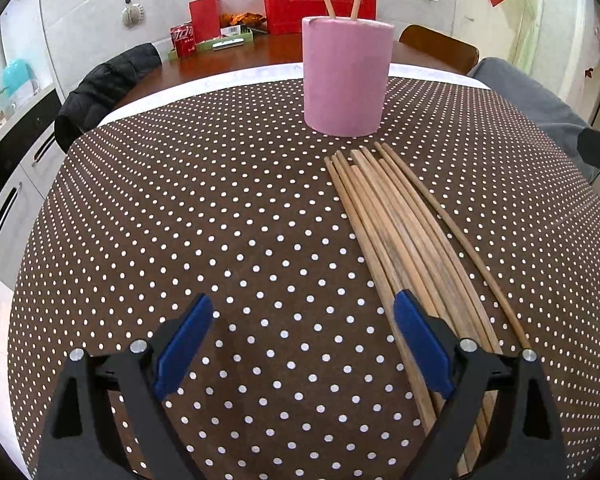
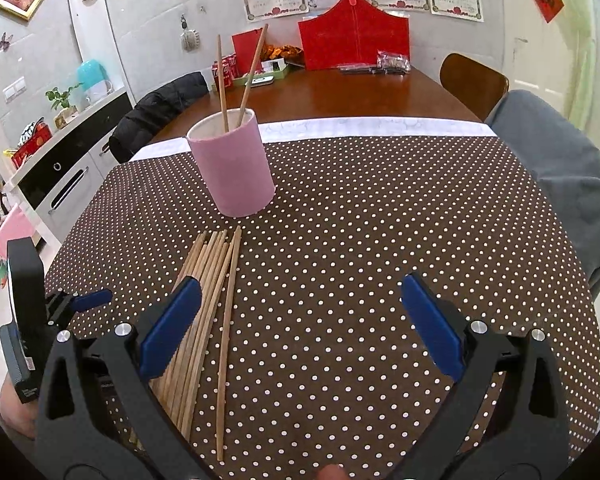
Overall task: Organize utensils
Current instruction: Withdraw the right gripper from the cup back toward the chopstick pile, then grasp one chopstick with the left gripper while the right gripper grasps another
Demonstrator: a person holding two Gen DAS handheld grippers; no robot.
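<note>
On the left, we hold the left hand-held gripper [image 1: 302, 342] low over the near part of the bench [image 1: 180, 208], its jaws spread wide and gripping nothing. Its right finger [image 1: 420, 344] hangs right over the near ends of the chopstick bundle [image 1: 396, 232], so the sticks lie just to the right of its centre line.

The bundle rests flat on the dotted cloth, its long axis running from the near edge away toward the pink holder [image 1: 347, 76], fanning slightly at the far tips. One loose chopstick [image 2: 227, 332] lies beside the bundle on its right, a little apart. The holder stands upright toward the far edge, just beyond the stick tips, with two chopsticks [image 2: 236, 80] already leaning in it.

On the right, our right hand-held gripper [image 2: 300, 328] is likewise wide open and empty, with the bundle under its left finger [image 2: 172, 328]. We judge either could reach, the right one sitting nearer the loose stick.
</note>
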